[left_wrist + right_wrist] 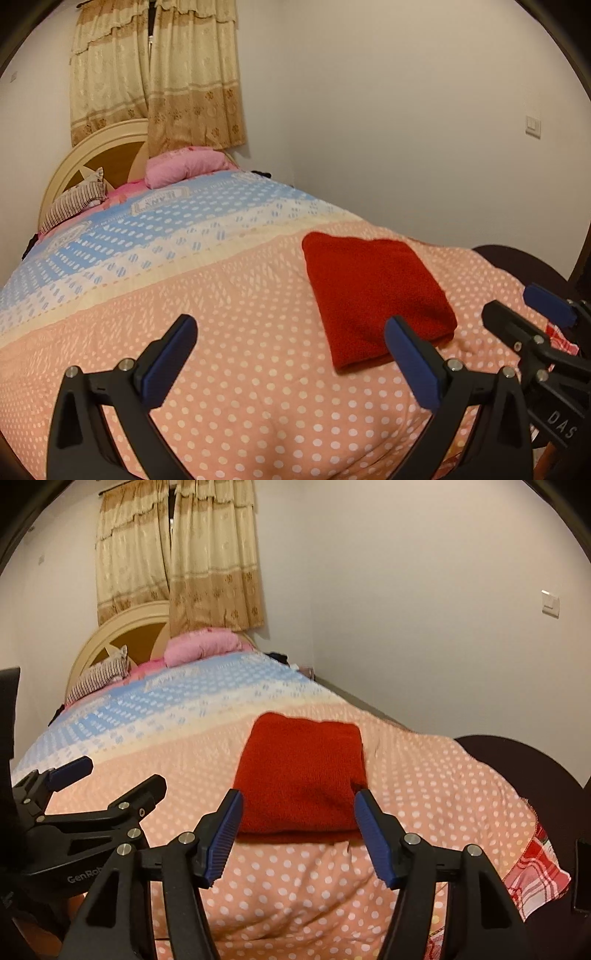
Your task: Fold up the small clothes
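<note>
Now a folded red garment (301,775) lies near the bed's (295,886) foot edge. Right gripper (297,834) hovers nearer, left gripper (291,358) beside; both jaws spread, empty.

Plain pale walls (406,110) are meeting in a corner behind the bed (221,295). Beige patterned curtains (155,74) are hanging closed above its rounded cream headboard (92,147), and a light switch (533,126) is sitting on the right-hand wall.
</note>
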Available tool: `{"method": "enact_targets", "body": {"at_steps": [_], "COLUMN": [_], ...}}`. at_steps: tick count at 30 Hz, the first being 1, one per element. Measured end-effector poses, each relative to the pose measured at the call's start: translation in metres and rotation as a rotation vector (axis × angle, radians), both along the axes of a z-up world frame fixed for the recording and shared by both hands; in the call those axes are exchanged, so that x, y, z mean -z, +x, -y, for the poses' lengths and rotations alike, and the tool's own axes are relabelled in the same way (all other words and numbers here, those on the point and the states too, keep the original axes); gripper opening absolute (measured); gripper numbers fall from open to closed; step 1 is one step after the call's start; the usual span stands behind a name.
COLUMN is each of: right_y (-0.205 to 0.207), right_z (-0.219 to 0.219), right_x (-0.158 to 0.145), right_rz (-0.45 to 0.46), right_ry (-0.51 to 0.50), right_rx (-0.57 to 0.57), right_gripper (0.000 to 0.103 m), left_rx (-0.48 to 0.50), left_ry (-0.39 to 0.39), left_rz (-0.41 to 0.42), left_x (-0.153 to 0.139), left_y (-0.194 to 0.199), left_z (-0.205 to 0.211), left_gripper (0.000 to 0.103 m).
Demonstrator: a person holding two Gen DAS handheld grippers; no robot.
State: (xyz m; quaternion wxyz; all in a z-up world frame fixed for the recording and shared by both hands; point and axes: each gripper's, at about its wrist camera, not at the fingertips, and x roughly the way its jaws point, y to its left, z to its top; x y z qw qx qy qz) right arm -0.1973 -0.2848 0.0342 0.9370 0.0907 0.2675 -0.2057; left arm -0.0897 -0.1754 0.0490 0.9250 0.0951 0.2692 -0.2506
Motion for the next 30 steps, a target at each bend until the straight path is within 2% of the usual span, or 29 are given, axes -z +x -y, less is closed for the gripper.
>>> {"method": "enact_targets", "body": {"at_steps": [4,16,24,30], "right_y": [-0.01,-0.029,-0.03,-0.031], "right_z": [-0.004,-0.022,-0.021,-0.016], "right_x": [-0.016,-0.043,-0.046,-0.047], "right_rz": [0.054,0.155,0.171,0.172], "right_ry": [-0.04,-0.111,-0.119,-0.12], "right_rx": [0.017,0.033,0.052,0.072], "right_gripper": [0.068,0.072,0.076,0.076], "left_rx": [-0.022,-0.036,-0.031,-0.03], "left_ry": [-0.039,-0.054,-0.048,-0.052], "left_rz": [0.011,0.045,0.107,0.097], "left_x": [-0.007,-0.017,-0.025,-0.024], "left_y": [-0.001,-0.009,-0.015,-0.012], "left_z": [-0.008,-0.017,-0.019,-0.02], "left_gripper": [0.103,0.103,0.103,0.103]}}
